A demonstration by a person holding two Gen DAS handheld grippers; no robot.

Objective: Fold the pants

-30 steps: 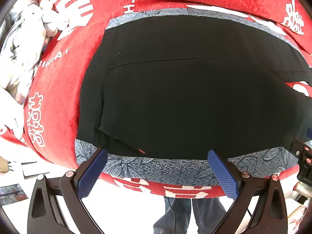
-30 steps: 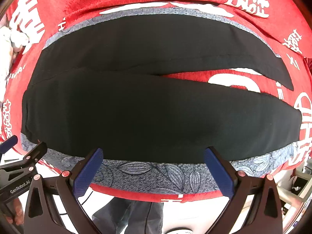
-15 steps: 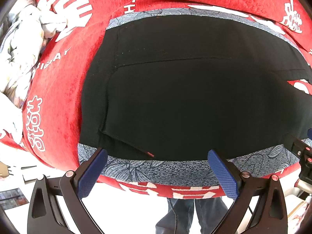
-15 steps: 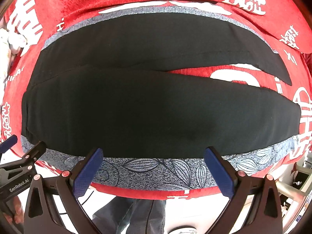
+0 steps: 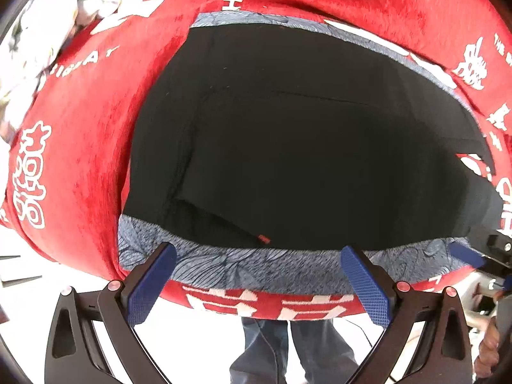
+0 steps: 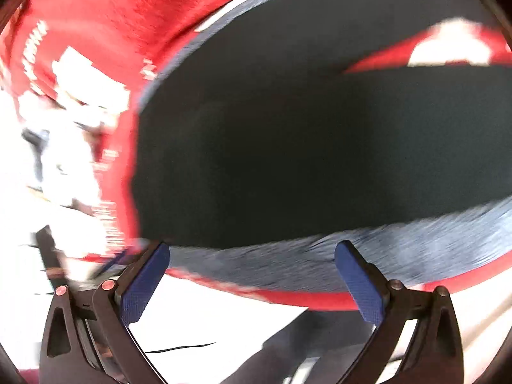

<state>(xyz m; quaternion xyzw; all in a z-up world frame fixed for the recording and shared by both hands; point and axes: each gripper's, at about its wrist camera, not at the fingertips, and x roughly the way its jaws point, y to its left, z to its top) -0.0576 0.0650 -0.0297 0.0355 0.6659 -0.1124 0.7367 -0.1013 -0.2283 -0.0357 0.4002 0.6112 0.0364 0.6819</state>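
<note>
Left gripper: blue-padded fingers spread wide, nothing between them, hovering at the near edge of the work surface. Right gripper: likewise spread wide and empty, fingertips just short of the near edge; right wrist view heavily motion-blurred, fine detail unreadable. One blue pad of the right gripper also visible at the far right edge of the left wrist view.

Black pants laid flat on a grey leaf-patterned cloth, itself spread over a red cover with white lettering. Waist end toward the left in the left wrist view, with a vertical seam and a pocket edge showing; small red tag at the near hem line, between the two left finger pads and just beyond them. Legs running off to the right. In the right wrist view, pants filling the centre, the two legs parted toward the upper right with a wedge of red cover showing between them. Grey cloth forming a band between the pants and the near edge. No contact seen between either gripper and the pants.

Crumpled white patterned fabric lying at the far left, beside the red cover. Legs in blue jeans visible below the surface edge, between the left gripper's fingers.
</note>
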